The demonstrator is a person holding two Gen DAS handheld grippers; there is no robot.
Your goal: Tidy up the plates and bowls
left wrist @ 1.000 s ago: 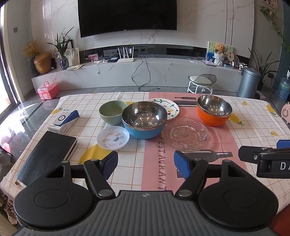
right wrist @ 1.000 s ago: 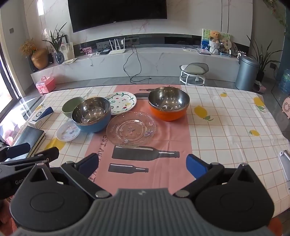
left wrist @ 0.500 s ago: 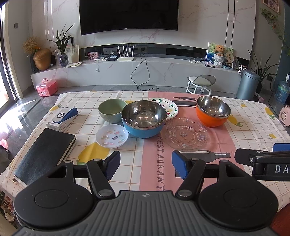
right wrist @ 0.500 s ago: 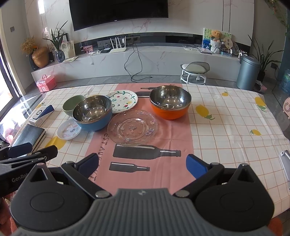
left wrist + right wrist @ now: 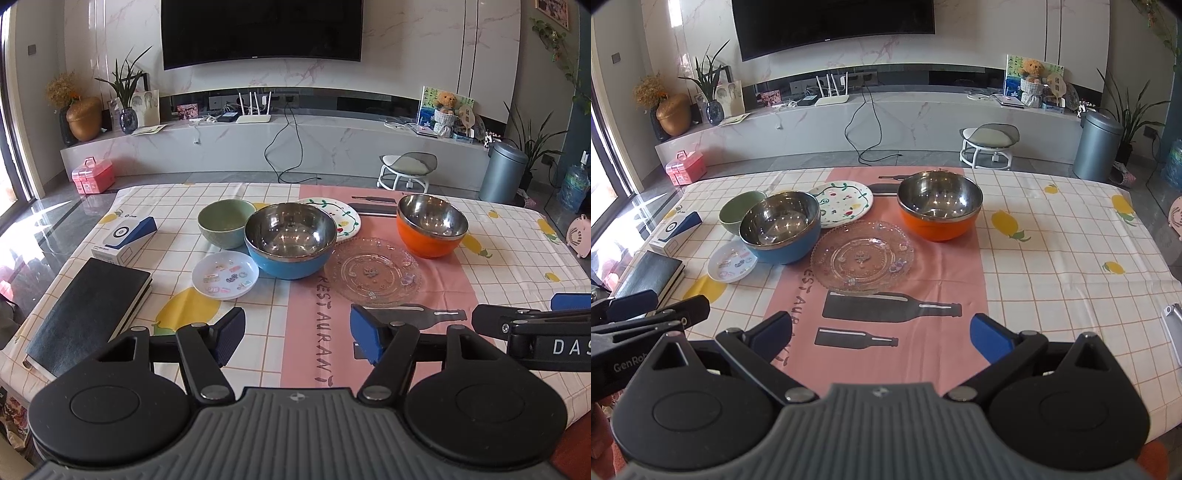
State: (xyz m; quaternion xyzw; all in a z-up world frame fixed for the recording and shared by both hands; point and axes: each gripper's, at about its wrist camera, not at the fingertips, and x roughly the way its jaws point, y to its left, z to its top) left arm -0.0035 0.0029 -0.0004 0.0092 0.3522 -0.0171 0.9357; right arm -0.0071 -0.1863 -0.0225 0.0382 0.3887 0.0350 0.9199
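On the checked tablecloth stand a blue steel-lined bowl, an orange steel-lined bowl and a green bowl. A clear glass plate lies between the two steel bowls. A white floral plate lies behind, and a small white patterned plate lies left of the blue bowl. My left gripper and right gripper are open and empty, hovering over the table's near part, well short of the dishes.
A black notebook and a white-and-blue box lie at the table's left side. A metal object lies at the right edge. Beyond the table are a stool and a bin.
Both grippers have risen and drawn back slightly, so the dishes sit a little farther away in view. Jaws stay open. No dish has moved.
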